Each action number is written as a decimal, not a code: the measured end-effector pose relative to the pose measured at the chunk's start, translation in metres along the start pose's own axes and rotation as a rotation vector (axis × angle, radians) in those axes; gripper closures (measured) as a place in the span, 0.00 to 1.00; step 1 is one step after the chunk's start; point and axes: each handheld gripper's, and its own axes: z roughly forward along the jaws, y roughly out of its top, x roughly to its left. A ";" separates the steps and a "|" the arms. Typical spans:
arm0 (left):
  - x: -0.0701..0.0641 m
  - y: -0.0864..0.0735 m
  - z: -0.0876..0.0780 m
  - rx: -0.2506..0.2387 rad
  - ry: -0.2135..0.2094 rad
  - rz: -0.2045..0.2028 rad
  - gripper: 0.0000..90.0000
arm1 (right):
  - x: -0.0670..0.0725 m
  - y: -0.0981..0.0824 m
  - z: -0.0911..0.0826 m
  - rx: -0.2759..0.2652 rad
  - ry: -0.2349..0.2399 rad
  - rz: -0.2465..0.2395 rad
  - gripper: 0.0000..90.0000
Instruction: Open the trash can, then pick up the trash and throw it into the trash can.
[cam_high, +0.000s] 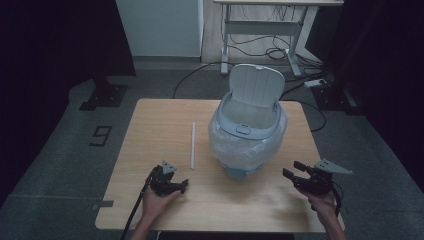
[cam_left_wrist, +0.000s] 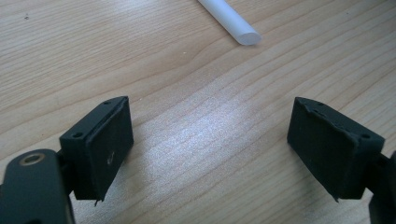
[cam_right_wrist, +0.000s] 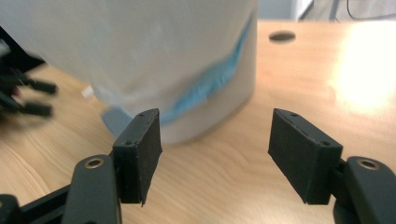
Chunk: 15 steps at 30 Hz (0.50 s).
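Your open, empty left hand-held gripper (cam_high: 184, 185) sits nearer the straw (cam_high: 192, 145), which lies just ahead, long axis running away from you.

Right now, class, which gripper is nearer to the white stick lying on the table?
Left. The left gripper rests just below the near end of the white stick, jaws open. The right gripper is across the table, beyond the lined bin.
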 end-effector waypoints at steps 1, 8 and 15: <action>0.000 0.000 0.000 0.000 0.000 0.000 0.15 | 0.000 0.000 0.000 0.000 0.000 0.000 0.37; 0.000 0.000 -0.001 0.000 0.001 -0.001 0.16 | -0.004 -0.007 0.001 0.004 -0.026 0.009 0.37; 0.000 0.000 -0.002 0.010 0.013 -0.012 0.17 | -0.011 -0.020 0.001 0.040 -0.030 0.035 0.37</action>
